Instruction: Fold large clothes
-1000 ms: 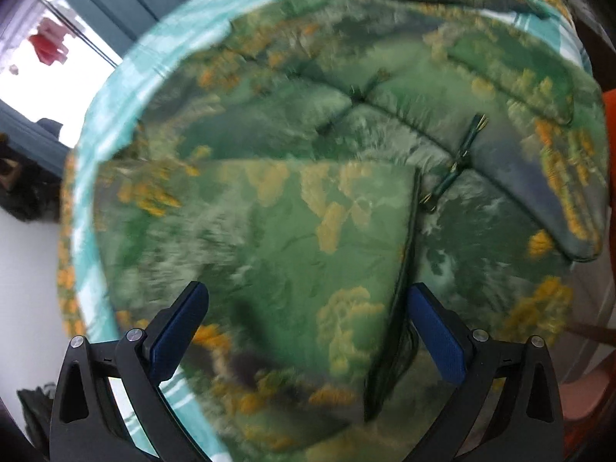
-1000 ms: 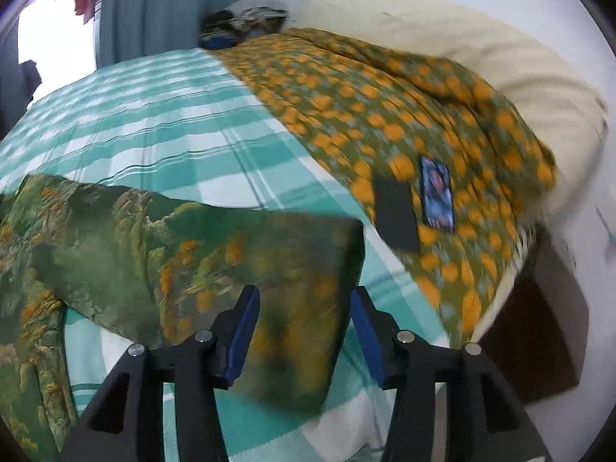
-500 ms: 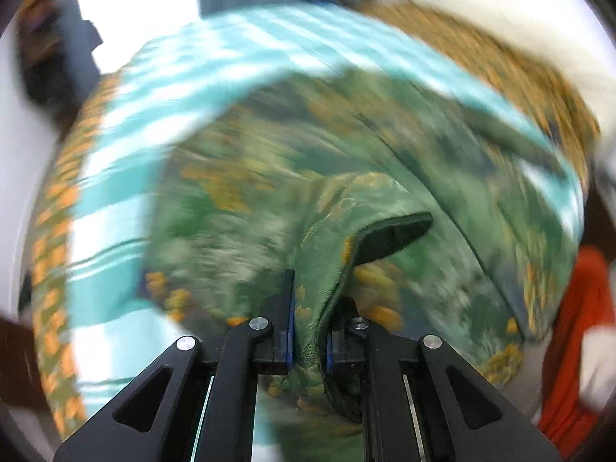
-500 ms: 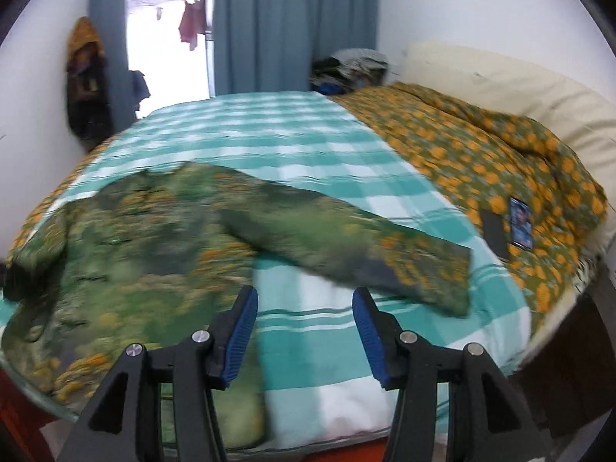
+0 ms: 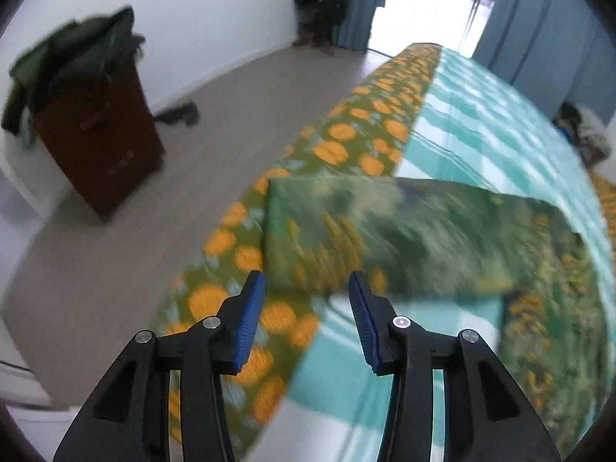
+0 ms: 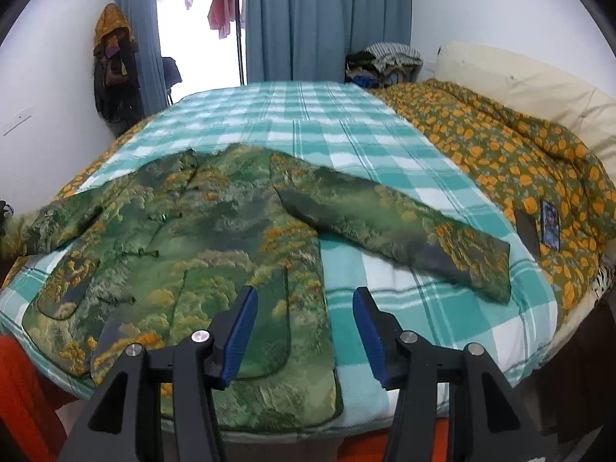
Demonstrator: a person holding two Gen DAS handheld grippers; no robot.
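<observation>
The left tool (image 5: 306,300), clamped half a second ago on a fold of the green padded jacket with orange landscape print (image 6: 215,238), now has nothing between its blue pads; its jaws are opening, and it looks over the bed's side edge instead of the jacket's body. One jacket sleeve (image 5: 404,238) lies blurred just beyond its tips, reaching to where the teal-and-white checked blanket (image 5: 481,134) meets the olive bedcover with orange spots (image 5: 346,146). The right tool (image 6: 304,319) is spreading its jaws too, empty, above the jacket's hem; its outlook is almost unchanged from half a second ago.

The jacket lies spread on the blanket, front up, at the near left of the bed, its other sleeve (image 6: 404,227) stretched out to the right. A phone (image 6: 549,223) and a dark flat object (image 6: 527,227) rest on the bedcover near that cuff.

Only the left view shows the grey floor (image 5: 154,223) and a brown cabinet (image 5: 96,142) draped with dark clothes. Only the right view takes in the whole jacket, the blue curtains (image 6: 308,19) and the cream headboard (image 6: 519,81).
</observation>
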